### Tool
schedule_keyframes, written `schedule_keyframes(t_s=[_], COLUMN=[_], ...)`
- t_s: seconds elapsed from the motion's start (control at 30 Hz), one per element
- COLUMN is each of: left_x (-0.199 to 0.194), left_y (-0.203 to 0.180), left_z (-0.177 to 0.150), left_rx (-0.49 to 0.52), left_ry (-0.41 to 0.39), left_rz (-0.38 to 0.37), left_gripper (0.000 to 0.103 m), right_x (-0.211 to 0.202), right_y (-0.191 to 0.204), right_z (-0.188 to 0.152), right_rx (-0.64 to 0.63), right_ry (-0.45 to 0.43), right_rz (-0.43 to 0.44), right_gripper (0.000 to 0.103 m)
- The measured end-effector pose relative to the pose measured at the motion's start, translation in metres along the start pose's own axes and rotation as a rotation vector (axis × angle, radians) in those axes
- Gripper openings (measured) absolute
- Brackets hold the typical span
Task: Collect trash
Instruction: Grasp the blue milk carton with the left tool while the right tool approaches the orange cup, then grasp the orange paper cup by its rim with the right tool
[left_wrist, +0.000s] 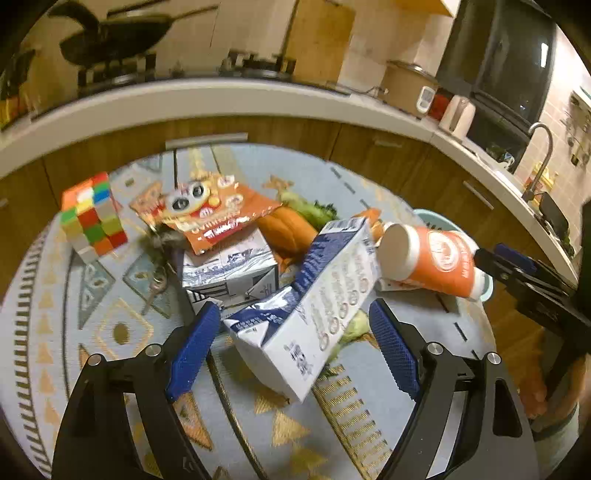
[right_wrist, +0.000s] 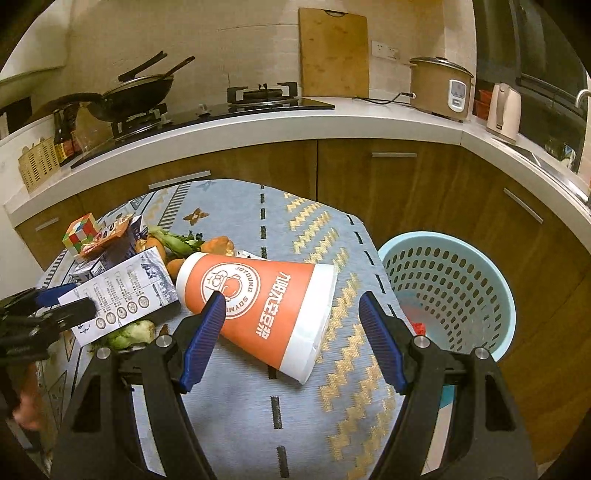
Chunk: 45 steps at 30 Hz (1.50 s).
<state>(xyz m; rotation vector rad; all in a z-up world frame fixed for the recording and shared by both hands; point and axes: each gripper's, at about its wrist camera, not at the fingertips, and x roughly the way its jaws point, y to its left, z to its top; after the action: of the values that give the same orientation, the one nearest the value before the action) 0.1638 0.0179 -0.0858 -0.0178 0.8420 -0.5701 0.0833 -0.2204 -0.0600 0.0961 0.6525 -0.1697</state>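
My left tongs (left_wrist: 295, 325) gape around the blue-and-white carton (left_wrist: 314, 306), pads not pressing. My right tongs (right_wrist: 290, 314) stand wide over the fallen orange cup (right_wrist: 258, 306), gripping nothing. Bare surface (right_wrist: 295, 221) lies frame-centre; only the right view shows the blue basket (right_wrist: 447, 288) past its right edge.

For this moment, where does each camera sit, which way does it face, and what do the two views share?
Left wrist: on the left hand-held gripper, angled down at the table; its open blue fingers straddle the milk carton. The right hand-held gripper enters at the right edge.
Right wrist: on the right hand-held gripper, angled down; open fingers flank the orange cup, with the blue basket beyond the table edge. The left gripper and a hand show at left.
Shared: carton, cup, Rubik's cube, kitchen counter.
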Motion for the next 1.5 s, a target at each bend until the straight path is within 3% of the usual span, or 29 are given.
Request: schedule_keyframes(t_s=[0.1, 0.17, 0.2, 0.4, 0.53, 0.63, 0.73, 0.93, 0.97, 1.07, 1.13, 1.23, 1.33, 1.5], left_x=[0.004, 0.007, 0.007, 0.001, 0.006, 0.021, 0.032, 0.023, 0.019, 0.01, 0.006, 0.0, -0.008, -0.025], left_y=[0.005, 0.003, 0.001, -0.012, -0.024, -0.03, -0.03, -0.032, -0.031, -0.027, -0.026, -0.029, -0.03, -0.046], left_z=[0.001, -0.001, -0.003, -0.011, -0.004, 0.001, 0.002, -0.001, -0.001, -0.001, -0.002, -0.002, -0.001, 0.01], left_rx=[-0.039, -0.05, -0.05, -0.037, -0.009, 0.01, 0.009, 0.03, 0.029, 0.015, 0.009, 0.007, -0.007, 0.02], left_ry=[0.008, 0.026, 0.038, 0.047, 0.039, 0.061, 0.086, 0.044, 0.037, 0.015, 0.005, -0.011, -0.027, -0.071], left_rz=[-0.047, -0.052, -0.038, -0.087, -0.11, -0.061, -0.055, -0.029, -0.026, -0.036, -0.04, -0.035, -0.034, -0.023], left_gripper=[0.072, 0.055, 0.052, 0.053, 0.062, 0.055, 0.028, 0.026, 0.026, 0.026, 0.026, 0.026, 0.026, 0.026], right_x=[0.004, 0.009, 0.012, 0.028, 0.041, 0.054, 0.063, 0.068, 0.064, 0.049, 0.04, 0.033, 0.028, 0.001], right_y=[0.0, 0.002, 0.004, 0.01, 0.016, 0.027, 0.035, 0.039, 0.037, 0.032, 0.035, 0.047, 0.051, 0.042], right_z=[0.0, -0.001, -0.001, -0.001, 0.005, 0.01, 0.011, 0.01, 0.01, 0.009, 0.009, 0.01, 0.01, 0.017], right_rx=[-0.002, 0.005, 0.009, 0.045, 0.085, 0.077, 0.078, 0.094, 0.092, 0.094, 0.067, 0.014, 0.003, -0.015], right_ry=[0.008, 0.024, 0.032, 0.073, 0.118, 0.163, 0.199, 0.196, 0.187, 0.162, 0.142, 0.124, 0.112, 0.026], right_rz=[0.008, 0.024, 0.028, 0.056, 0.057, 0.033, 0.039, 0.036, 0.037, 0.082, 0.123, 0.172, 0.209, 0.206], right_gripper=[0.071, 0.072, 0.076, 0.088, 0.095, 0.095, 0.095, 0.094, 0.091, 0.066, 0.034, 0.014, 0.003, 0.001])
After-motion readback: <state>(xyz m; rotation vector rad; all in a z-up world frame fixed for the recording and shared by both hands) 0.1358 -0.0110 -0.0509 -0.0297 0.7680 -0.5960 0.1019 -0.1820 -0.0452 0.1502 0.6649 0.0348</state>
